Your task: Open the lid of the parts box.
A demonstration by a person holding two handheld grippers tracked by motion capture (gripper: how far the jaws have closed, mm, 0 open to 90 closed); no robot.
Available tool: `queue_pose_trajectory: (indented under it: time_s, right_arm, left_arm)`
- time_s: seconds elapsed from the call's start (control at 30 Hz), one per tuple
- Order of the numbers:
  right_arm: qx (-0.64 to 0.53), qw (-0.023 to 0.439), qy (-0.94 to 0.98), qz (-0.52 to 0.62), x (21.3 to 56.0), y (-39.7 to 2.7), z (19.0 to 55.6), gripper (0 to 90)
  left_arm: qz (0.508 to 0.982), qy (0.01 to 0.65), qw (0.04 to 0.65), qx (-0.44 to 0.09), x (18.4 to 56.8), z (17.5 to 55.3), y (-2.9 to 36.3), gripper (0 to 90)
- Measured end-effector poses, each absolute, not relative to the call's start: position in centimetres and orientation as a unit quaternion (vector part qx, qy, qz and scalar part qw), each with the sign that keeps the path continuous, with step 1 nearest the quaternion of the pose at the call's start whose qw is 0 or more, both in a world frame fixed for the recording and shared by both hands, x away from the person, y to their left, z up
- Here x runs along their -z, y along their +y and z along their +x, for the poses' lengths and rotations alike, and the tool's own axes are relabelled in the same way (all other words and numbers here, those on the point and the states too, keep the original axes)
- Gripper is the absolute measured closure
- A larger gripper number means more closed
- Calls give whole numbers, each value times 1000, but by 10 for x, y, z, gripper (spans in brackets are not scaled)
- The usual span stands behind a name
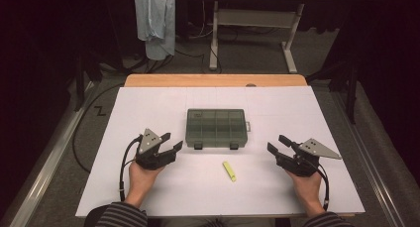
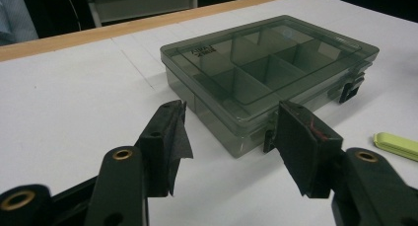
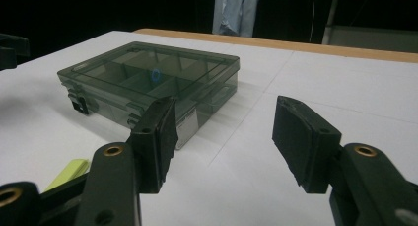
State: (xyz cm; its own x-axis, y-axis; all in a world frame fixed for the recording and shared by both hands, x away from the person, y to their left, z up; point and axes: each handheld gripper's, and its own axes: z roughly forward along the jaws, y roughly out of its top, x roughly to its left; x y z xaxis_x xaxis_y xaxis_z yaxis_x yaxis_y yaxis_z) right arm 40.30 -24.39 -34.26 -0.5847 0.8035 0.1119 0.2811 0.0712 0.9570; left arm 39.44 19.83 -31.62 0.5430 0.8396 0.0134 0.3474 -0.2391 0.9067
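Near edge of table [image 1: 148, 197]: both hands rest on the white surface, one toward each side. Left gripper [image 1: 170, 143] has jaws apart, nothing between them. Right gripper [image 1: 277, 143] likewise has jaws apart and empty. Both point inward toward the middle.

Between them, slightly nearer the right gripper, a small yellow-green piece [image 1: 229, 171] lies flat, apart from everything.

Beyond it, mid-table: a smoky clear compartment box [image 1: 216, 127], lid closed, two dark latches on its near side. Something small and blue shows through the lid in the right gripper view; cannot tell what.

Judgement: the step looks like unlatching the box. Best to steady one end with one gripper, lift each latch by its lower lip, and avoid sliding the box.

Far edge: bare wood strip [image 1: 213, 80].
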Motion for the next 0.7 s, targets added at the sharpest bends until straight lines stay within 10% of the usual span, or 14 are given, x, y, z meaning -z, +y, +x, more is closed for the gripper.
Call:
queue_pose_trajectory:
  time_s: [0.7]
  right_arm:
    - [-561, 227, 702, 376, 344, -225, 416, 451]
  left_arm:
    - [748, 393, 468, -260, 318, 408, 188, 445]
